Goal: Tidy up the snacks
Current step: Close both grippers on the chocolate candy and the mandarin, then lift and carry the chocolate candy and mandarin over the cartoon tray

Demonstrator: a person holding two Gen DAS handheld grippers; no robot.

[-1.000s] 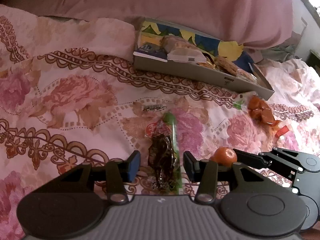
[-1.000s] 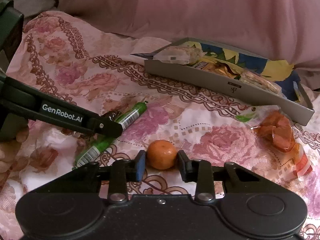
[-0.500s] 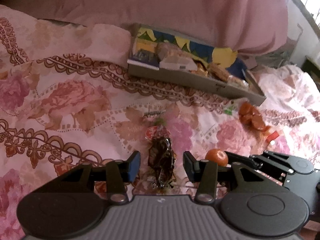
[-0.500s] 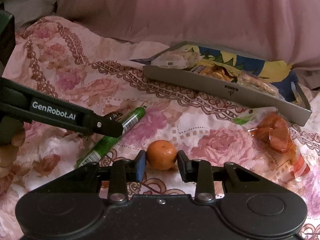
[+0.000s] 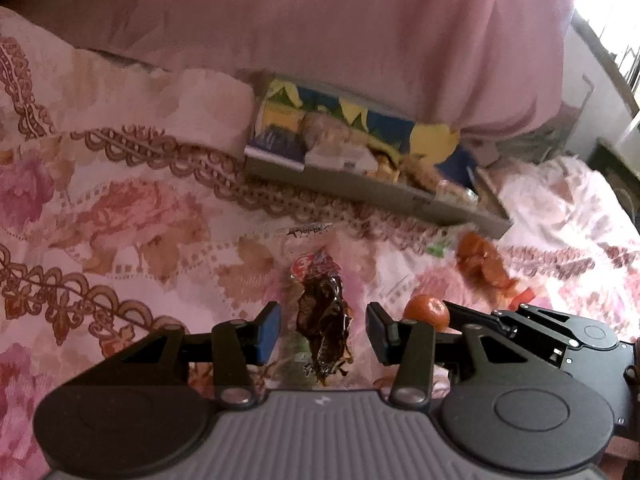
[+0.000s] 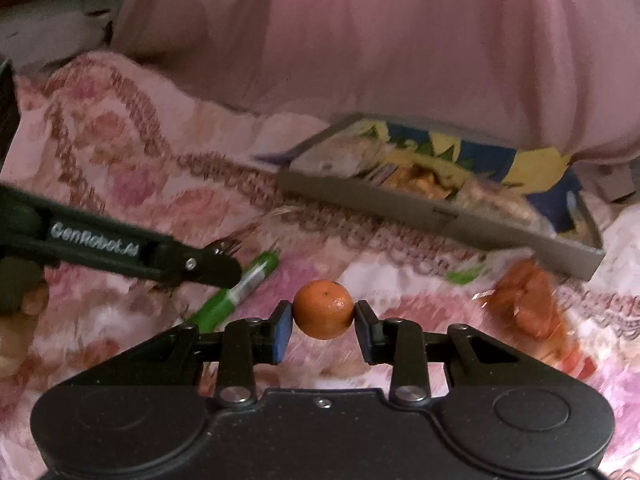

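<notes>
On a floral bedspread (image 5: 120, 216), my right gripper (image 6: 323, 322) clamps a small orange (image 6: 323, 314) at lower centre of its frame. My left gripper (image 5: 322, 330) stands partly open astride a clear packet of dark dried snack (image 5: 322, 326), pads clear of it. The grey snack tray (image 5: 360, 186) sits at upper centre, already holding packets.

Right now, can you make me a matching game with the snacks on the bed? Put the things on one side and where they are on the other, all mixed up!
Things:
1. tangerine
2. dark snack packet
3. orange snack bag
4. grey tray

Places:
A. full of snacks, by the pink pillow
B. between the open left gripper jaws
C. clamped in the right gripper
D. on the bedspread below the tray's corner

Pairs: 1-C, 2-B, 3-D, 4-A
</notes>
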